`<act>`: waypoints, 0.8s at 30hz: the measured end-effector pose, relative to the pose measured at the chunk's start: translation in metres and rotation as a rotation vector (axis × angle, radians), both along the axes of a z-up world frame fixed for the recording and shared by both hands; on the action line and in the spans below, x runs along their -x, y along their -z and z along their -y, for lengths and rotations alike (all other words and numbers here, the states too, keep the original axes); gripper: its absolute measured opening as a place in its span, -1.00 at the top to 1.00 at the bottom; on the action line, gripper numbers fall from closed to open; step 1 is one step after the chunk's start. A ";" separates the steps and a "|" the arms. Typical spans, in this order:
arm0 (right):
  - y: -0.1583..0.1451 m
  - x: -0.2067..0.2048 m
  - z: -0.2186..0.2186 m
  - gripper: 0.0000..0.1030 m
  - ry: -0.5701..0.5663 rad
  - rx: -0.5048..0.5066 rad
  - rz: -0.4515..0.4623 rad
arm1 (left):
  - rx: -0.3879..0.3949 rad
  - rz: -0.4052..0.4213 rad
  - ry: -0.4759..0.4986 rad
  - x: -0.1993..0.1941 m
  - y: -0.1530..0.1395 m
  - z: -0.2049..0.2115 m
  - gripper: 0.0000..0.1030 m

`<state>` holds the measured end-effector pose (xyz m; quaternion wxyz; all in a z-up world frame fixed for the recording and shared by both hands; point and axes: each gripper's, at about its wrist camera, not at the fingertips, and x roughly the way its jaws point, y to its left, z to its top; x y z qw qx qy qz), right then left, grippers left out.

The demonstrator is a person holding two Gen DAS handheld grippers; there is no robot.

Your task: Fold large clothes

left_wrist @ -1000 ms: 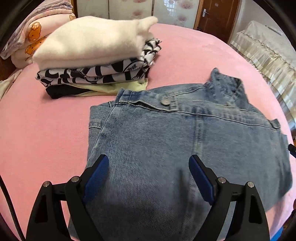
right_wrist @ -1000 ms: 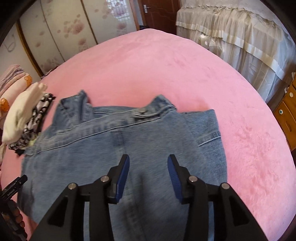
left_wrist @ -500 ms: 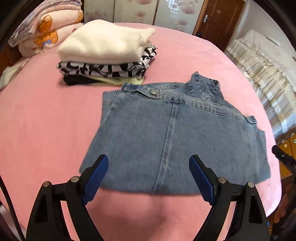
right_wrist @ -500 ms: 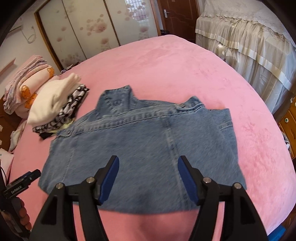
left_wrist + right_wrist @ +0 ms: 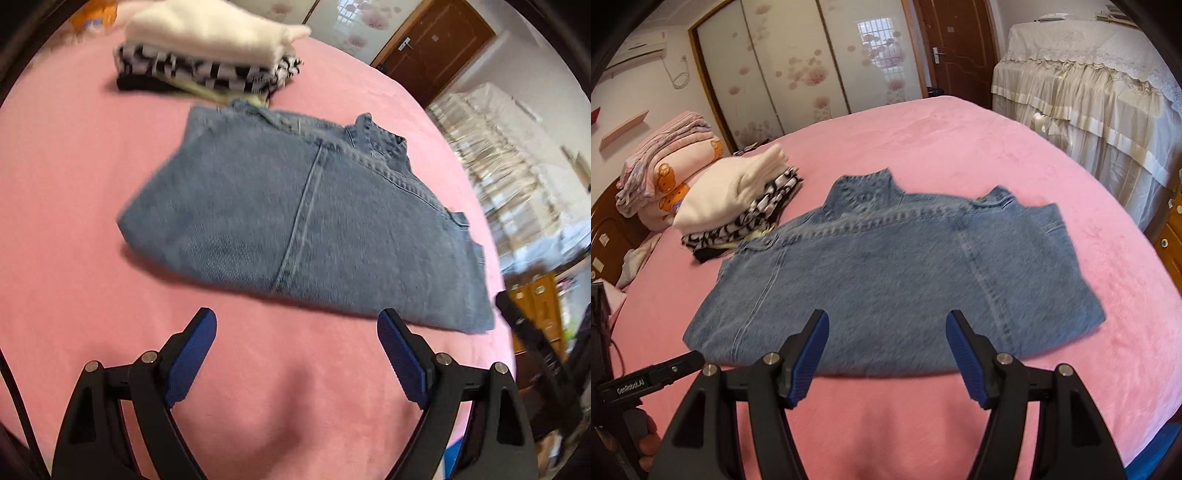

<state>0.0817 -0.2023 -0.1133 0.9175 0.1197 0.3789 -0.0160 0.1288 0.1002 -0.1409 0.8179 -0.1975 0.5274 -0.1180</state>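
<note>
While folded flat, denim jacket [image 5: 897, 280] on pink bed [image 5: 960, 147], beside stacked clothes [image 5: 738, 199].
Left gripper [image 5: 297, 332] spread wide, empty; right gripper [image 5: 886, 332] just opened wider, nothing between; both short of near hem.

Bare pink plush bedspread [image 5: 960, 147] lies open at six o'clock and beyond twelve of the folded blue denim garment [image 5: 897, 280]; a stack of folded clothes [image 5: 738, 206] blocks ten o'clock.
</note>
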 end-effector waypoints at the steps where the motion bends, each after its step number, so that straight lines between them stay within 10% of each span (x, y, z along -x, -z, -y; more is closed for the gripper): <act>1: 0.005 0.001 -0.005 -0.28 -0.011 0.001 -0.002 | 0.017 -0.006 -0.008 0.001 0.006 -0.002 -0.71; 10: 0.034 -0.006 -0.026 -0.28 -0.070 -0.004 -0.041 | 0.130 0.031 -0.155 -0.013 0.064 -0.027 -0.71; 24: 0.053 -0.052 -0.035 -0.28 -0.050 0.031 -0.065 | 0.137 0.201 -0.297 -0.104 0.069 -0.042 -0.49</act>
